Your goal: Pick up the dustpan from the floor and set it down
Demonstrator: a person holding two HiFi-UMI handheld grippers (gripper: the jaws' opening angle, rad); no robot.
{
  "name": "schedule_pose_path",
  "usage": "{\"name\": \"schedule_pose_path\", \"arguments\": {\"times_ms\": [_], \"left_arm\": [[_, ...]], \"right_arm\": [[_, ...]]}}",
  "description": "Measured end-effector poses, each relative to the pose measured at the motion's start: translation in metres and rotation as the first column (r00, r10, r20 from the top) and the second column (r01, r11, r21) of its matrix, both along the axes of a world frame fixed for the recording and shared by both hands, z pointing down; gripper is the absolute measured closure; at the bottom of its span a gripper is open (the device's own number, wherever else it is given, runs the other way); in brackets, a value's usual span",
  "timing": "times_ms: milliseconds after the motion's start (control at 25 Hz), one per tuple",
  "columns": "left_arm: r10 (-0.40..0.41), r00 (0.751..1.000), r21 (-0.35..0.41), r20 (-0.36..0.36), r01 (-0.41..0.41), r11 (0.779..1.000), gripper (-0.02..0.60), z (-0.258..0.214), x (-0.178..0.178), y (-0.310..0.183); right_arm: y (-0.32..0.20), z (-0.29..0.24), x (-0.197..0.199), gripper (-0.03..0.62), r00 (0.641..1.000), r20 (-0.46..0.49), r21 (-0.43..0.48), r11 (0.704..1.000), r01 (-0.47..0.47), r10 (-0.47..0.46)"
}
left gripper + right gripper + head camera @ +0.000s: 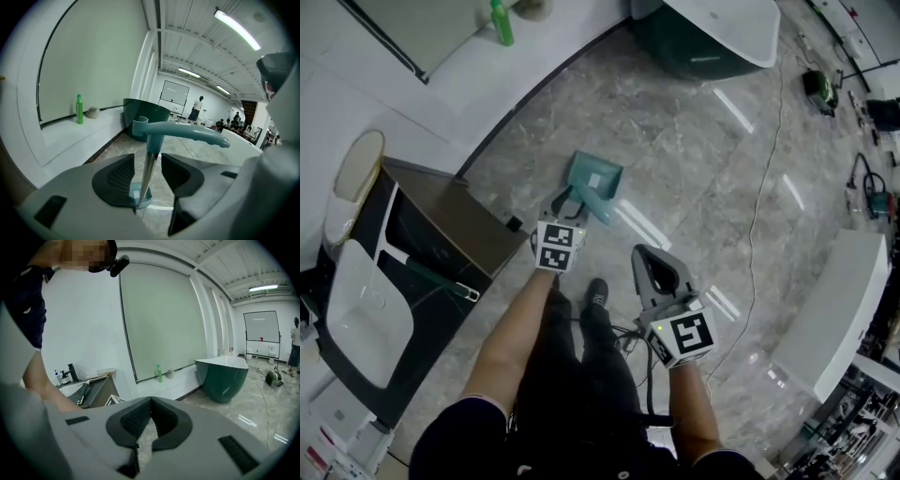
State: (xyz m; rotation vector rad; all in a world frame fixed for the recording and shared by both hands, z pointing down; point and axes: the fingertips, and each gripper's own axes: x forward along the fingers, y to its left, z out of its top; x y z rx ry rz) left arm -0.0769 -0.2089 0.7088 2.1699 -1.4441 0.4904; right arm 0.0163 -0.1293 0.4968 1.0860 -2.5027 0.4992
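Observation:
The teal dustpan rests on the grey marble floor, its pan lying flat and its long handle rising toward me. In the left gripper view the curved teal grip tops a metal pole, which passes between the jaws of my left gripper. The jaws stand apart with a gap on each side of the pole, so the gripper is open. In the head view my left gripper sits just behind the pan. My right gripper hovers to the right, shut and empty, as the right gripper view shows.
A dark green bathtub stands beyond the dustpan. A dark vanity cabinet with a white basin is at the left, and a green bottle is on the raised white ledge. A cable crosses the floor; a white counter is at the right.

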Motion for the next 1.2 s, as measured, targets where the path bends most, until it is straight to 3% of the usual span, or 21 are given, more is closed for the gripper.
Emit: {"name": "schedule_pose_path", "arguments": {"times_ms": [400, 480, 720, 960, 1200], "left_arm": [[0.089, 0.996, 0.117, 0.027, -0.092, 0.989, 0.445, -0.016, 0.011, -0.028], [0.093, 0.995, 0.127, 0.026, -0.095, 0.987, 0.485, -0.019, 0.013, -0.029], [0.103, 0.994, 0.142, 0.018, -0.105, 0.984, 0.491, -0.031, 0.022, -0.029], [0.137, 0.99, 0.175, 0.038, -0.141, 0.974, 0.494, -0.078, 0.034, -0.021], [0.164, 0.986, 0.177, 0.041, -0.168, 0.97, 0.494, -0.142, 0.044, 0.017]], "right_arm": [[-0.006, 0.008, 0.017, 0.588, 0.999, -0.024, -0.013, 0.999, -0.04, 0.04], [-0.006, 0.007, 0.018, 0.588, 0.999, -0.02, -0.004, 0.999, -0.046, 0.046], [-0.003, -0.002, 0.029, 0.588, 0.997, -0.044, -0.002, 0.998, -0.07, 0.069], [0.003, -0.023, 0.043, 0.588, 0.995, 0.019, 0.052, 0.994, -0.094, 0.093], [0.016, -0.067, 0.054, 0.588, 0.994, 0.072, 0.116, 0.989, -0.093, 0.085]]}}
